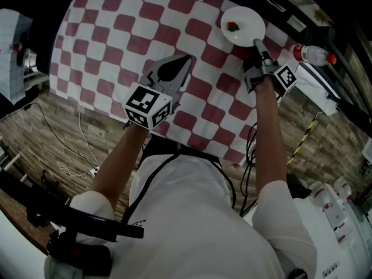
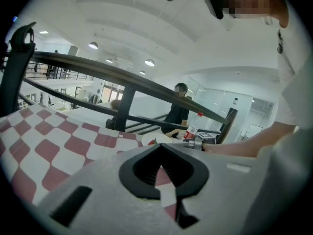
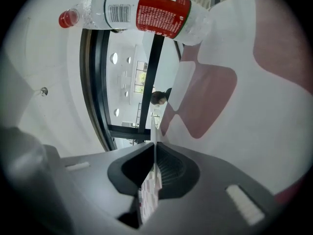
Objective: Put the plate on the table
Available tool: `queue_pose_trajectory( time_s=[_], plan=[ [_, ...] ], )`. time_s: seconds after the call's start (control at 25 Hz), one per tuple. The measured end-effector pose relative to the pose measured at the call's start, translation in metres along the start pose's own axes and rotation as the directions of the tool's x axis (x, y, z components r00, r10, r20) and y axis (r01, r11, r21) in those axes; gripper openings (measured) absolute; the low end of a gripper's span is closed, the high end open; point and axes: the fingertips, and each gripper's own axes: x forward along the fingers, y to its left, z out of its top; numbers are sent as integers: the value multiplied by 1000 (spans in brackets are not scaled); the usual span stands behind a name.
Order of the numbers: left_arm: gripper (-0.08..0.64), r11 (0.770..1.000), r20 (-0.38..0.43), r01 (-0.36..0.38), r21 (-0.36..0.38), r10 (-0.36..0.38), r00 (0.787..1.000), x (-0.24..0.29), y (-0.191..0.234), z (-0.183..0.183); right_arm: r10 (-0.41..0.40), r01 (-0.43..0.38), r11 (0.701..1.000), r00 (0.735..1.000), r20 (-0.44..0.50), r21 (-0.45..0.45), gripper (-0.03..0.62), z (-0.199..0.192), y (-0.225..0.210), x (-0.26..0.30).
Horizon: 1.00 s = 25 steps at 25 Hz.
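— Two grippers: what has each got?
— The right gripper (image 1: 256, 44) is clamped on the near rim of the white plate (image 1: 244, 17), jaws nearly together. The left gripper (image 1: 187, 60) is closed on nothing, above the checked tablecloth (image 1: 116, 34).
— And the plate?
— At the tablecloth's far right corner, near a bottle (image 1: 313, 54) (a small red thing (image 1: 233, 26) lies on the plate). Resting or lifted, I can't tell.

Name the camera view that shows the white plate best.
The head view: the whole plate shows against the checked cloth, a small red thing on it, the right gripper clamped on its near rim. The left gripper view catches a distant sliver; the right gripper view only its rim edge-on between the fingers.
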Motion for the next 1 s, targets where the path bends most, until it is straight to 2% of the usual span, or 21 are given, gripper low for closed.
queue_pose_trajectory(
  time_s=[0.6, 1.0],
  plan=[
    [2, 1000, -14, 6, 10, -6, 1000, -7, -2, -4, -93, 93, 996, 996, 11, -9, 21, 2, -16, 1],
    [2, 1000, -20, 7, 11, -6, 1000, -11, 0, -5, -165, 166, 985, 986, 23, -48, 23, 7, -19, 1]
  ],
)
